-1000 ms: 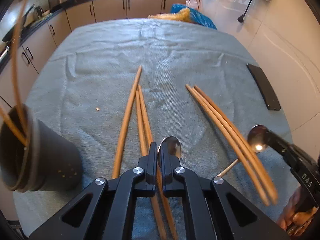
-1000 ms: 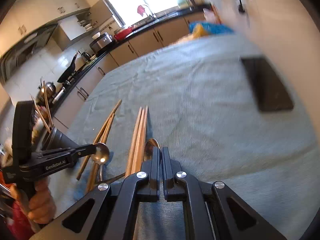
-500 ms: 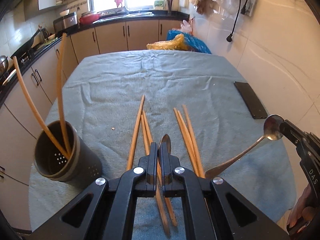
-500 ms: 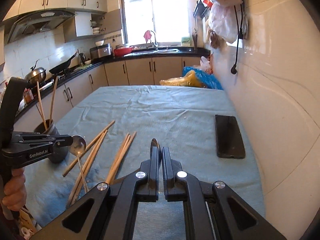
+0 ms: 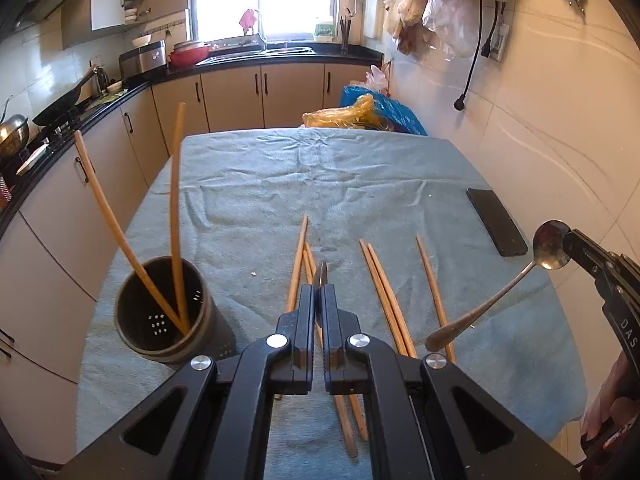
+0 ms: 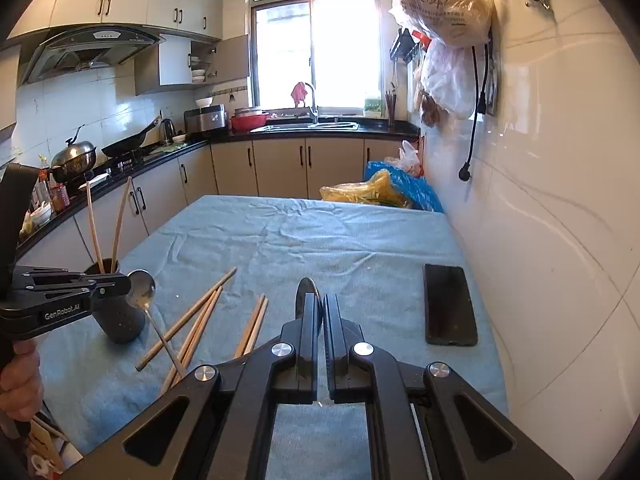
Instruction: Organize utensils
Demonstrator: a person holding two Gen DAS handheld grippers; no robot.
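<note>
Both grippers have lifted since the earlier frames; our left gripper [image 5: 319,300] clamps one spoon [image 6: 141,288], our right gripper [image 6: 319,312] another spoon [image 5: 549,245], handles slanting downward. At lower left, the utensil holder [image 5: 164,320] sits nearer our left.

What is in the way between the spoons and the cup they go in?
Nothing visible blocks either one. The left gripper and the right gripper each hold a spoon in the air. The cup stands open on the cloth, but two chopsticks already lean inside it, so the spoons must slip in beside them.
</note>
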